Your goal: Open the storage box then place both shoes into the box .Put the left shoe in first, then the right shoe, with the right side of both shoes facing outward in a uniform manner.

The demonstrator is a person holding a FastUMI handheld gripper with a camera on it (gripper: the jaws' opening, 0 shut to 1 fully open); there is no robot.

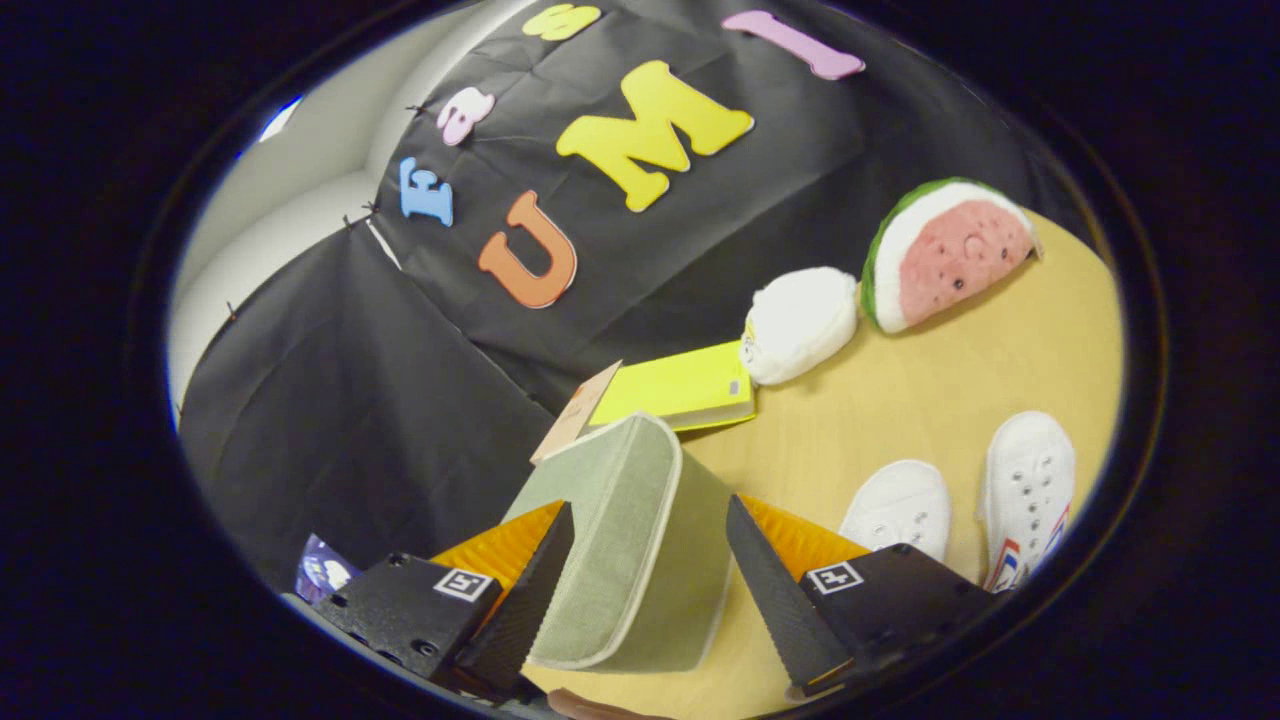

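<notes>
Claw (650, 560) spread wide, both fingers apart; the sage-green fabric storage box with pale piping (625, 545) sits in the gap between them. Left finger (520, 600) looks touching or nearly touching the box's side, right finger (770, 590) stands clear of it, so no grip. Box is tilted in this view, long axis running from between the fingers away toward the booth wall; lid state unclear. Two white canvas sneakers lie on the tan wooden worktop (930, 400) right of the right finger: nearer one (900, 508) just beside that finger, farther one (1030, 480) further right with red-blue side trim. Both toes point away from the claw. Beyond the box: brown card tag (578, 410), yellow notebook (685, 385), then white plush toy (800, 322) and watermelon-slice plush (950, 250), near the wall.
</notes>
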